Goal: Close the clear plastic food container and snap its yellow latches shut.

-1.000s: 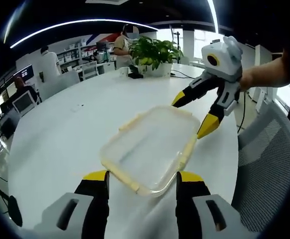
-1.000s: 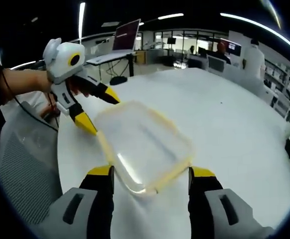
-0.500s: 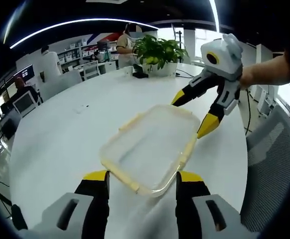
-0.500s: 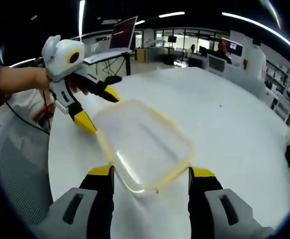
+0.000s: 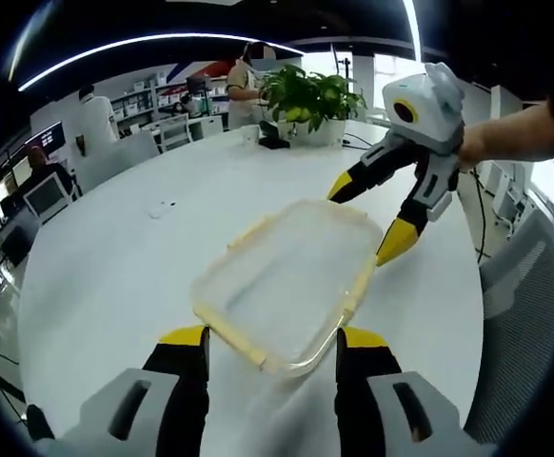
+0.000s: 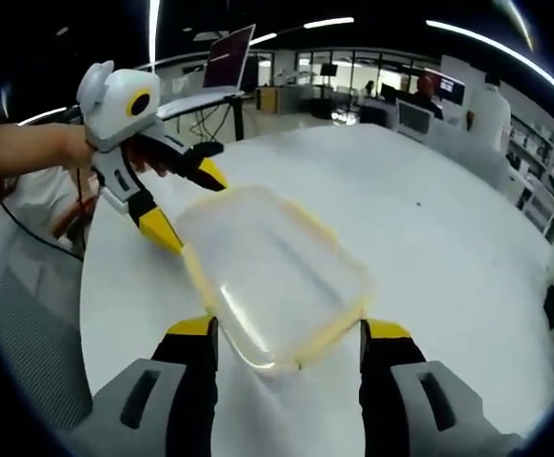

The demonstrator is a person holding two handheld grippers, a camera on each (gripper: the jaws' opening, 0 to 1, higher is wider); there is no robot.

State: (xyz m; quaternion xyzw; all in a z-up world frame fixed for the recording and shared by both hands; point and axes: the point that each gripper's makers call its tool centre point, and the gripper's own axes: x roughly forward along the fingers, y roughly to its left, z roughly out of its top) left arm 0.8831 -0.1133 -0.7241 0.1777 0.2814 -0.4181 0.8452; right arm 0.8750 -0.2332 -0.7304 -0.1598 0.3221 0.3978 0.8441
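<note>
Large white round desk (image 5: 115, 257) (image 6: 467, 238) bearing a clear plastic container (image 5: 286, 281) (image 6: 272, 276) with a yellow rim, lid resting on top, lying flat near the desk's edge with office chairs (image 5: 520, 314) just beyond. Left tool (image 5: 269, 345) (image 6: 177, 205) and right tool (image 6: 286, 340) (image 5: 367, 224) set at opposite ends of the container, each with black, yellow-tipped jaws spread wide apart and straddling a corner, gripping nothing, contact with the rim not discernible. Potted green plant (image 5: 306, 100) at the desk's far side in the left gripper view, with a small dark speck (image 5: 163, 207) on the bare desk surface.
</note>
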